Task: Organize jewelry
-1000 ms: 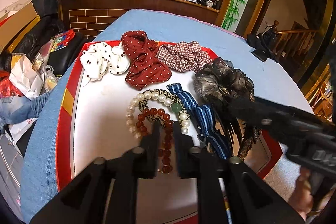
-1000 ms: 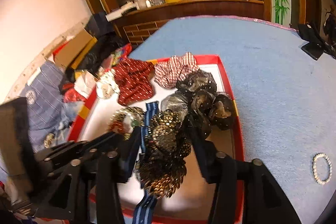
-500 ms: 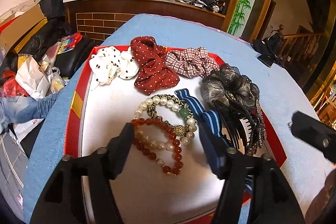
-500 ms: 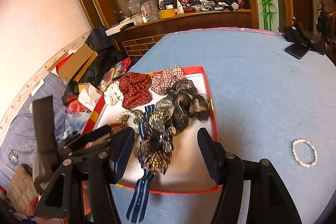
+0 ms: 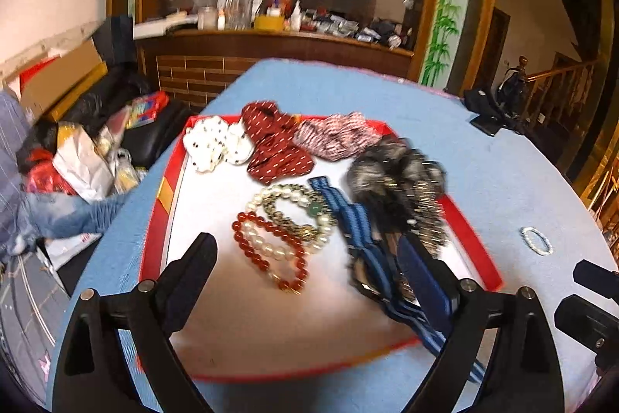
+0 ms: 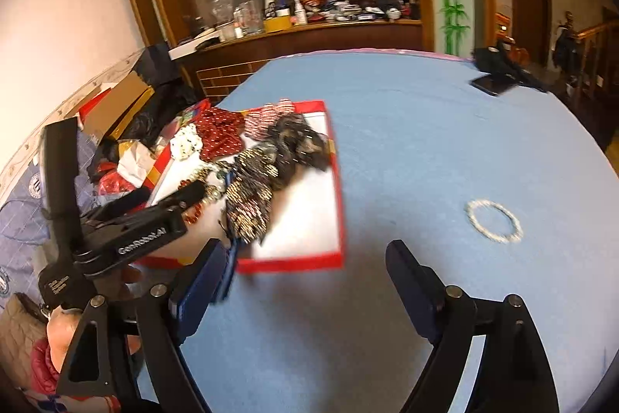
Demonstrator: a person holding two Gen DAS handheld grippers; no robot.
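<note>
A red-rimmed white tray [image 5: 476, 250] [image 6: 309, 239] on the blue table holds scrunchies, a red bead bracelet [image 5: 271, 254], a pearl bracelet [image 5: 294, 204], a blue striped band [image 5: 359, 231] and a dark beaded hair clip [image 5: 406, 188] [image 6: 251, 192]. A loose white pearl bracelet [image 5: 536, 239] [image 6: 493, 220] lies on the table right of the tray. My left gripper [image 5: 309, 269] is open and empty above the tray's near part. My right gripper [image 6: 309, 281] is open and empty over the table, right of the tray, left of the loose bracelet.
A black phone and pouch [image 6: 495, 80] lie at the table's far right edge. Bags and boxes [image 5: 77, 149] are piled on the floor to the left. A cluttered wooden counter [image 6: 301, 26] stands behind the table.
My left gripper opened, left the red bead bracelet in the tray and pulled back. My right gripper drew back from the hair clip and swung right toward the loose bracelet.
</note>
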